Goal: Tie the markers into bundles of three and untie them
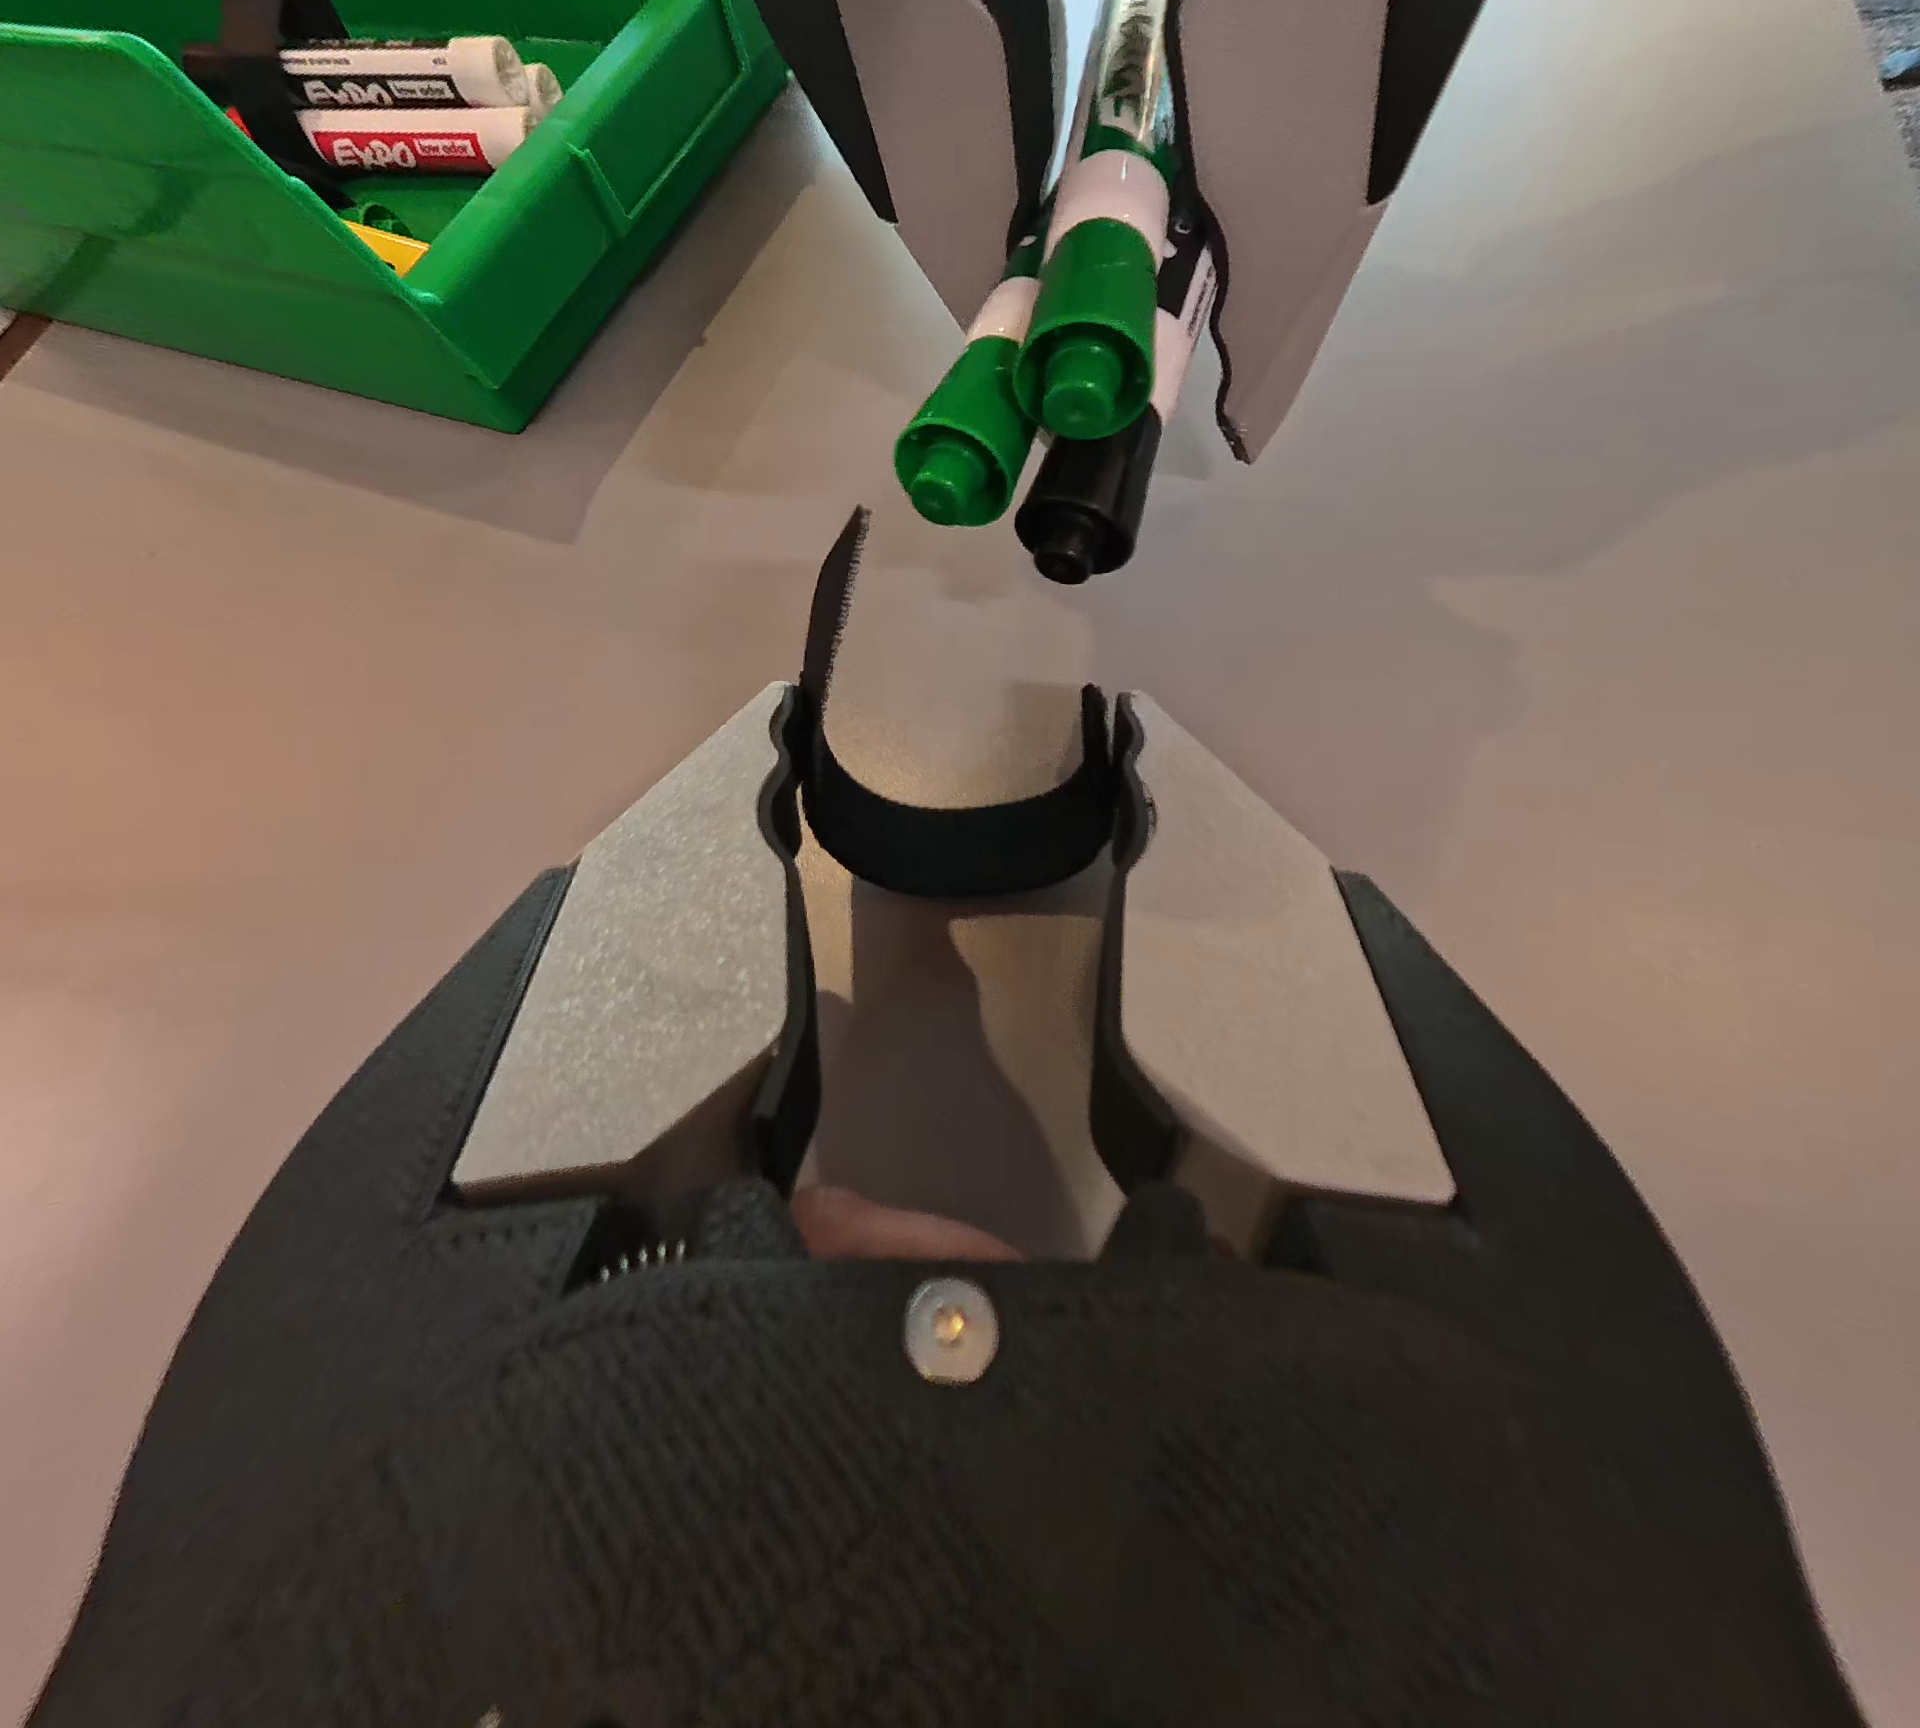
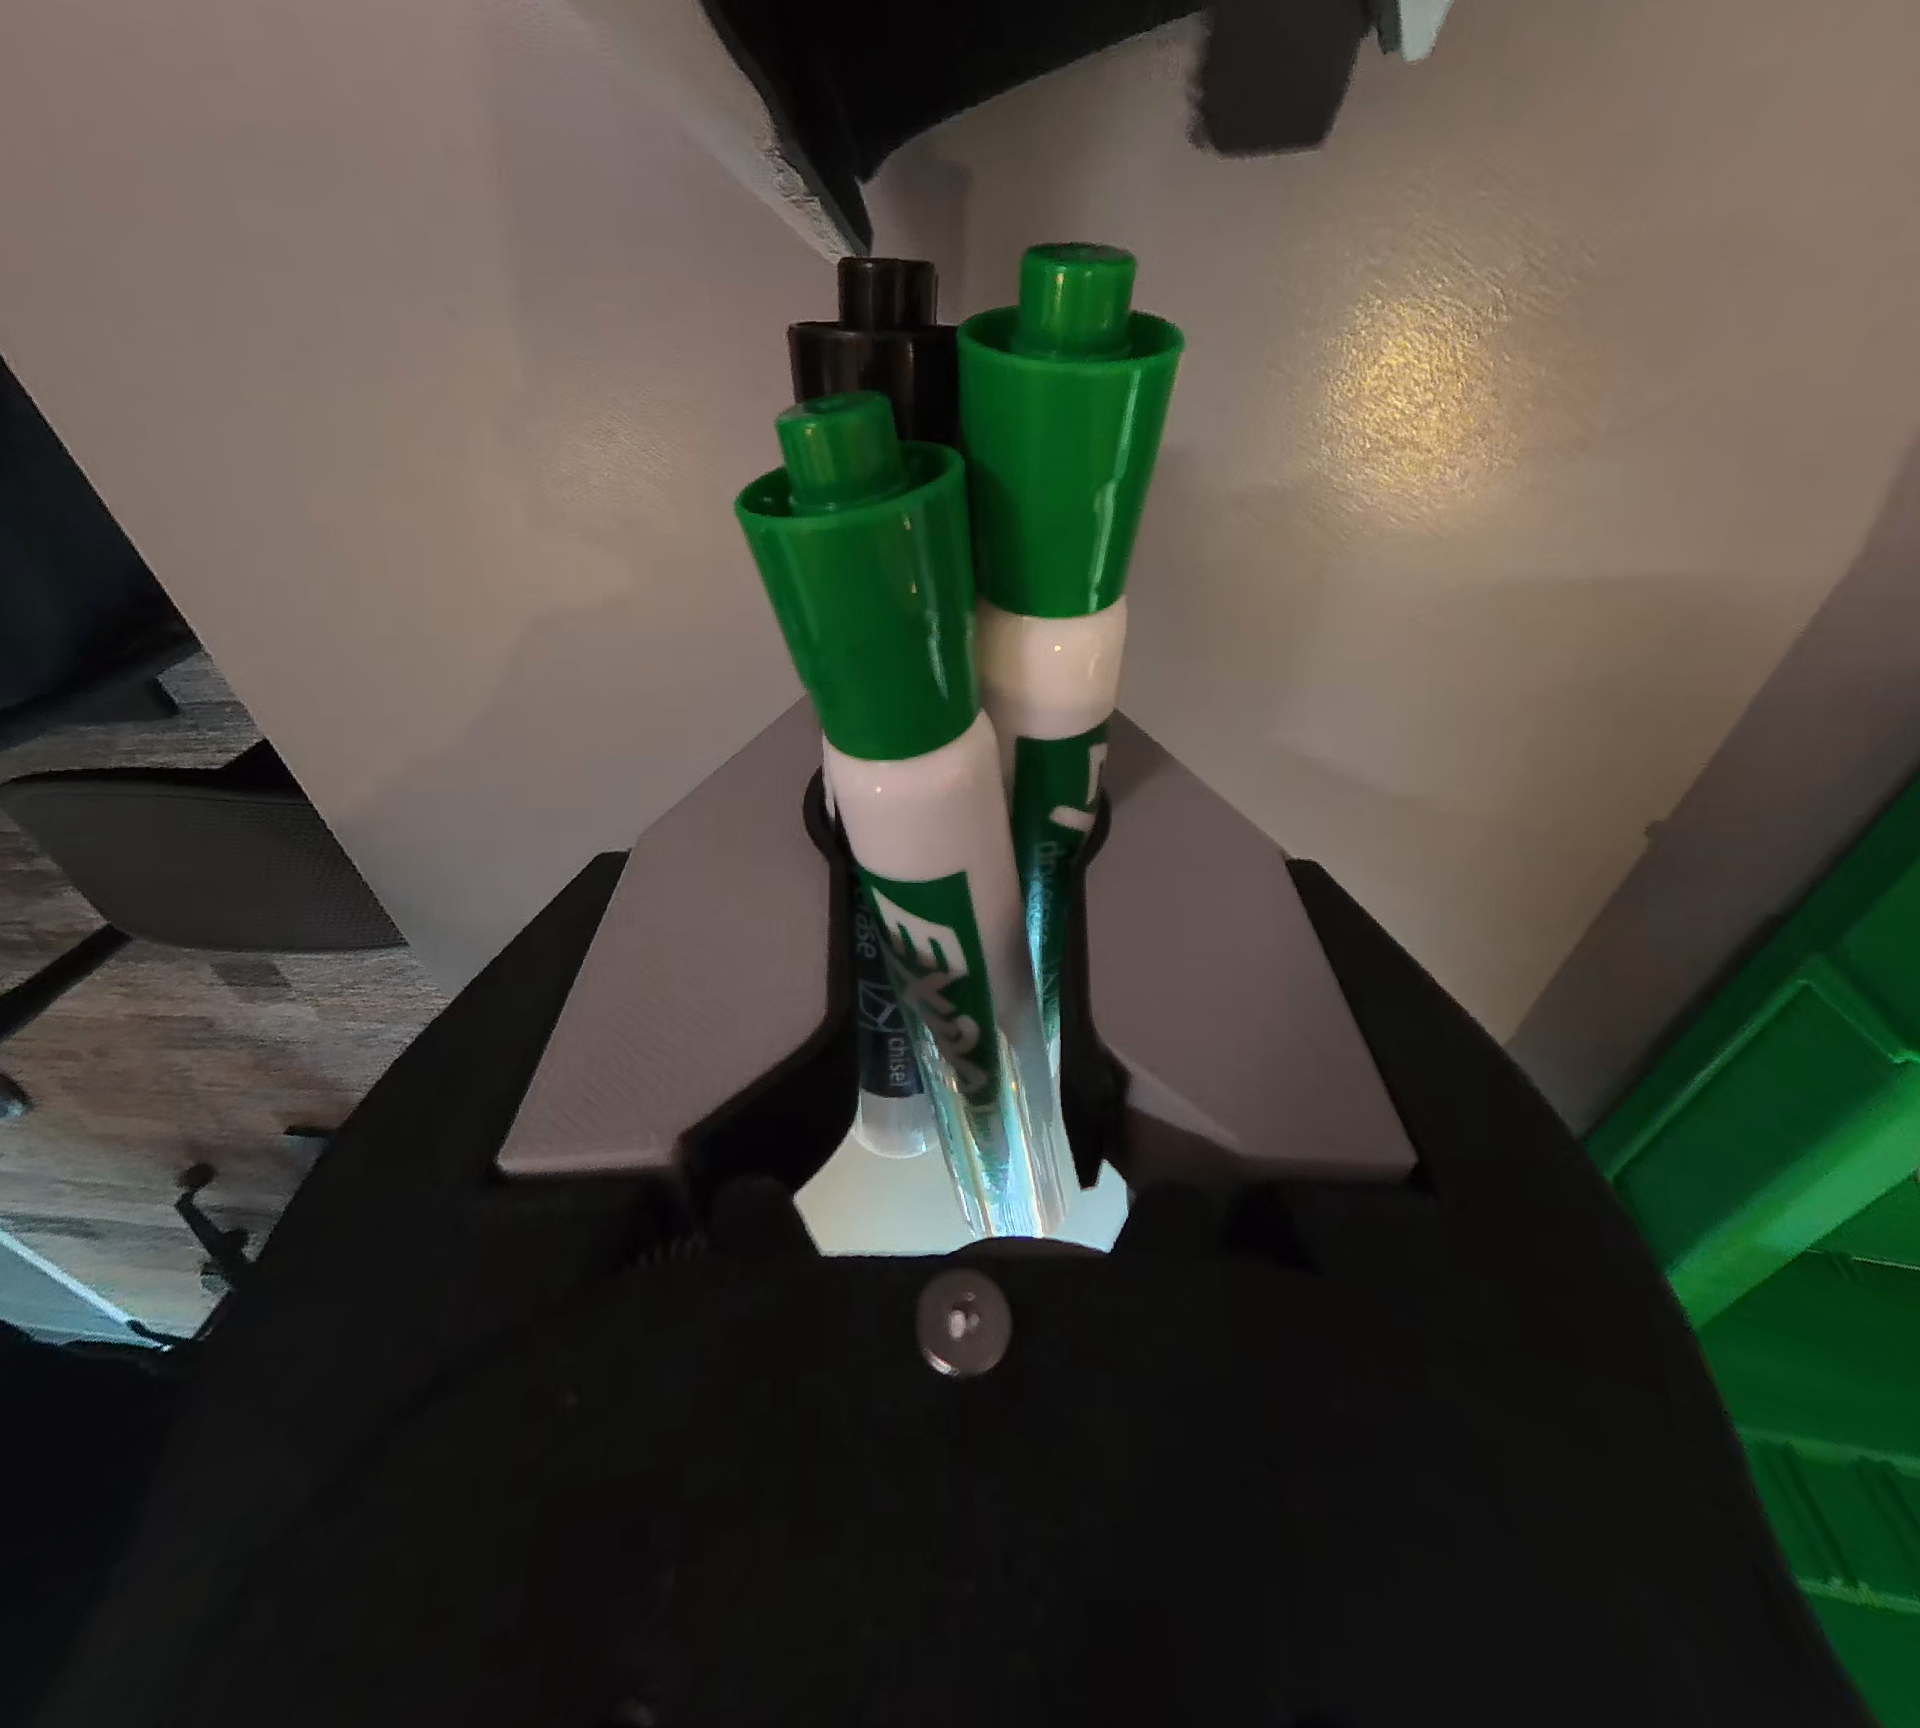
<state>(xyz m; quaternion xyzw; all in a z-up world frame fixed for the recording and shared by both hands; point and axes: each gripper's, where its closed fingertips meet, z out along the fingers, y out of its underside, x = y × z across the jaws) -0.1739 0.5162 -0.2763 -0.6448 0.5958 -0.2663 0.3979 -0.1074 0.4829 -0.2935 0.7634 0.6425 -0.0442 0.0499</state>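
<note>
right gripper (image 2: 961, 805) is clenched on three dry-erase markers (image 2: 914, 743): two green-capped, one black-capped behind them, caps pointing forward, held clear of the grey table (image 1: 312, 639). its fingers (image 1: 935, 120) press the barrels from both sides.

left gripper (image 1: 956, 743) carries a black hook-and-loop strap (image 1: 951, 831) bowed into a u between its fingertips. both strap ends lie against the inner faces of the fingers; one free tail (image 1: 831, 598) stands up past the left fingertip. judged as held by the squeeze on the loop's sides.

step in hand, as judged: bringing strap and markers together for wrapping. bundle not yet tied.

to do it well: keep the u open toward the caps, thread the marker ends into the bow so the strap sits on the barrels, not the tapered caps. the caps are uneven in reach; the strap could snag on the leading green one. watch the free tail so it does not fold inward.

pose: the grippers face each other, the right coming in from above and angled down, marker caps just short of the strap. left is low over the table, fingers roughly level.

green bin (image 1: 312, 224) at far left holds more markers (image 1: 405, 109), apparently strapped.
</note>
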